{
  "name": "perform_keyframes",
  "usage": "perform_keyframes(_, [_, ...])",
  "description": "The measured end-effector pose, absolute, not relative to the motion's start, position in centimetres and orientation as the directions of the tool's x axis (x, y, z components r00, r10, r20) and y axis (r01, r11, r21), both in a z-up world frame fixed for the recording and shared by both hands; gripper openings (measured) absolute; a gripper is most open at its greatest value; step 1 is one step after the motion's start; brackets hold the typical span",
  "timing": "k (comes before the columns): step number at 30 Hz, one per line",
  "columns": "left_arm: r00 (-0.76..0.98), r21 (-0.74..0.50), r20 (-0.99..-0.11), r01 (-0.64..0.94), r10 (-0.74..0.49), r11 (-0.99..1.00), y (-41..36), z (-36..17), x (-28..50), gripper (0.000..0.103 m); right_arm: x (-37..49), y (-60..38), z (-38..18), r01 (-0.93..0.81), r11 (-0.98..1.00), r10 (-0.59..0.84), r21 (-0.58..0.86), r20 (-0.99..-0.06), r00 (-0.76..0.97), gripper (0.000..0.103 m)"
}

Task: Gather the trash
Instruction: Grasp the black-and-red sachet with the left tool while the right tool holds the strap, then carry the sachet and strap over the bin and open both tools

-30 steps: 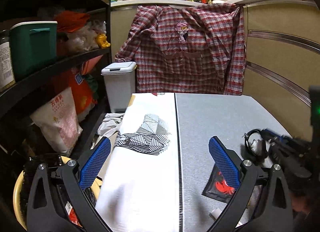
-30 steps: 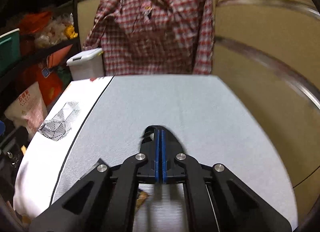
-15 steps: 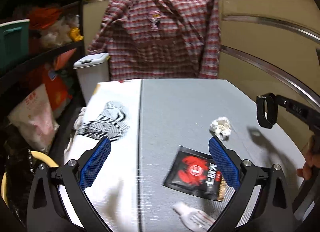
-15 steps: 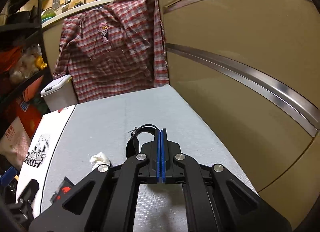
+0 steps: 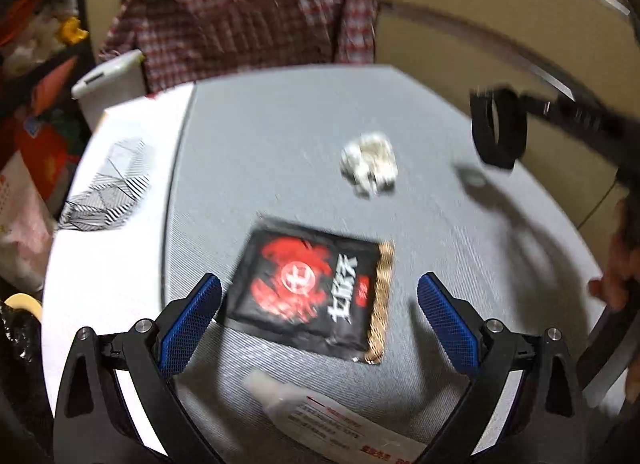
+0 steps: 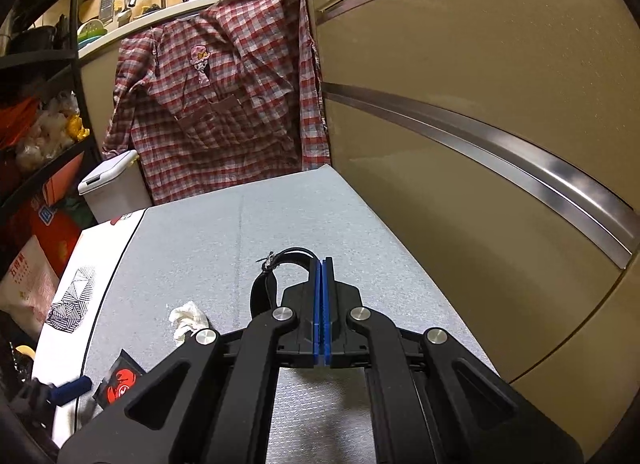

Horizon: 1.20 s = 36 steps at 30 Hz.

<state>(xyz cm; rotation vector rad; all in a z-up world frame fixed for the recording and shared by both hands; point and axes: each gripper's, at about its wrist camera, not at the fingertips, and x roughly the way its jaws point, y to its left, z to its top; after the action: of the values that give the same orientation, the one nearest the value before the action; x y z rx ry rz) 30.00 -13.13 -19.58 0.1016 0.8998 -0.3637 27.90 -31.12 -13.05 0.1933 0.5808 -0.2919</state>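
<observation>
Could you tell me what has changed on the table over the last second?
The left gripper, jaws open, has swung right and tipped down over the black-and-red snack wrapper. The right gripper, shut and empty, has drawn away to the right. The wrapper, the crumpled tissue and the small white tube lie where they were, untouched.

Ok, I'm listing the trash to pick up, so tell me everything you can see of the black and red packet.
The packet is a flat, glossy black sachet, roughly rectangular, with a red splash design, a round white emblem and white characters; a gold strip runs down one short edge. It looks like foil or plastic, slightly creased, apparently empty or nearly so. It lies flat on the grey table, turned askew, between the open fingers of the left gripper, which do not touch it. A wad of paper lies apart beyond it, a small tube nearer.
</observation>
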Motion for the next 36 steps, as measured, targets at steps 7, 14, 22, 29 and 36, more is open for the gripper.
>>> perform_keyframes(7, [0.568, -0.021, -0.787, 0.366, -0.241, 0.930, -13.7, -19.5, 29.8, 0.057, 28.0, -32.0, -13.0, 0.328, 0.938, -0.213, 0.108, -0.568, 0.795, 0.001])
perform_keyframes(14, [0.610, -0.056, -0.739, 0.369, -0.287, 0.928, -13.0, -18.3, 29.4, 0.006, 27.9, -32.3, -12.9, 0.327, 0.940, -0.216, 0.102, -0.563, 0.798, 0.001])
perform_keyframes(22, [0.705, -0.059, -0.653, 0.317, -0.276, 0.947, -10.6, -15.4, 28.5, 0.004, 26.5, -32.1, -11.3, 0.322, 0.940, -0.218, 0.109, -0.535, 0.816, 0.001])
perform_keyframes(29, [0.757, -0.072, -0.596, 0.281, -0.267, 0.957, -8.2, -11.4, 26.4, 0.001, 22.8, -30.2, -8.0, 0.286, 0.953, -0.202, 0.104, -0.487, 0.850, 0.001])
perform_keyframes(36, [0.825, -0.067, -0.508, 0.250, -0.249, 0.966, -4.3, -5.9, 21.6, 0.001, 17.9, -25.1, -4.5, 0.172, 0.980, -0.113, 0.100, -0.432, 0.895, 0.001])
